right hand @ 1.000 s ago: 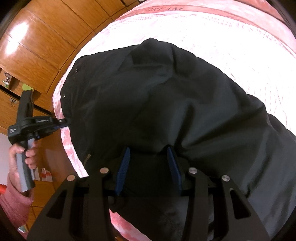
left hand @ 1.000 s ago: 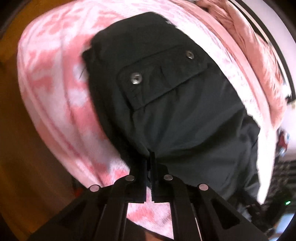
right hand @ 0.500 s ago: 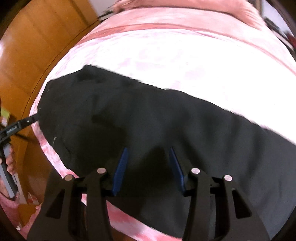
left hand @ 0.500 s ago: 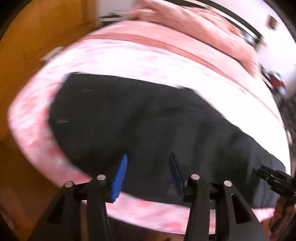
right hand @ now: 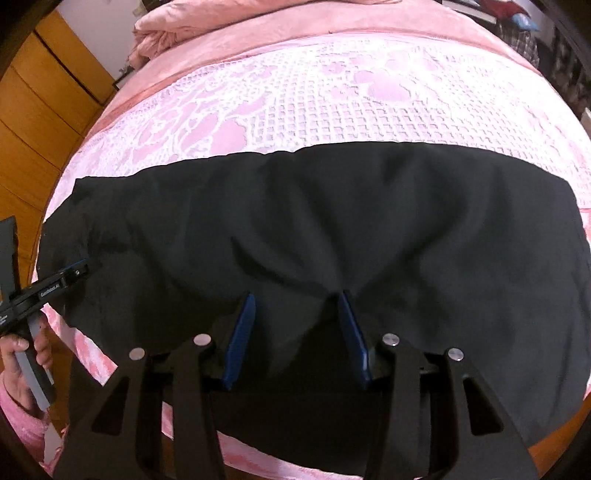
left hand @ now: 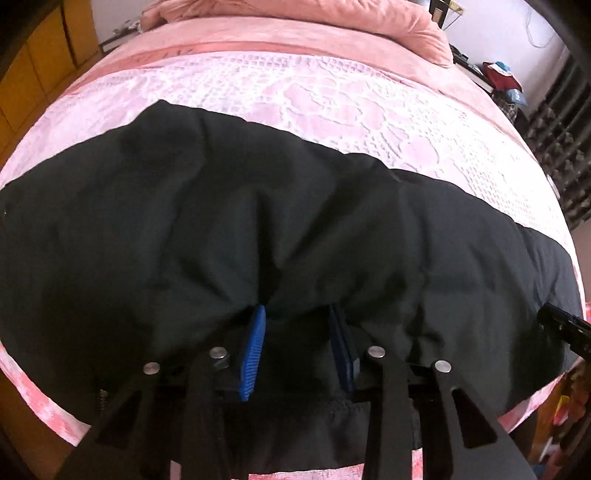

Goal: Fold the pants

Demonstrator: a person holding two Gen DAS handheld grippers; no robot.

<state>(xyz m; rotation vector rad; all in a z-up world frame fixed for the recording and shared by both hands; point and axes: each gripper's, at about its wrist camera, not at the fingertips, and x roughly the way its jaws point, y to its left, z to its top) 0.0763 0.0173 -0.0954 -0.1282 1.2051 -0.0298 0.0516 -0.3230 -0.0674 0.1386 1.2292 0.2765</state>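
Observation:
Black pants [left hand: 280, 221] lie as a long, wrinkled band across the near edge of the bed. In the left wrist view my left gripper [left hand: 297, 310] is open, its blue pads [left hand: 255, 347] resting low on the cloth with a fold bulging between them. My right gripper [right hand: 297, 297] is open too, its fingertips pressing into the pants [right hand: 332, 214] without pinching them. The left gripper [right hand: 55, 284] shows at the pants' left end in the right wrist view, held by a hand [right hand: 18, 350]. At the right edge of the left wrist view I see the right gripper's tip [left hand: 561, 325].
A pink and white lace bedspread [left hand: 332, 92] covers the bed beyond the pants. A bunched pink duvet [left hand: 314, 18] lies at the far end. Wooden wardrobe doors [right hand: 40, 110] stand on the left. Cluttered shelves [left hand: 509, 81] are at the far right.
My left gripper was shut on the pants' edge and has opened. Both cameras swung to face along the bed. The pants went from a lifted heap to a flat band.

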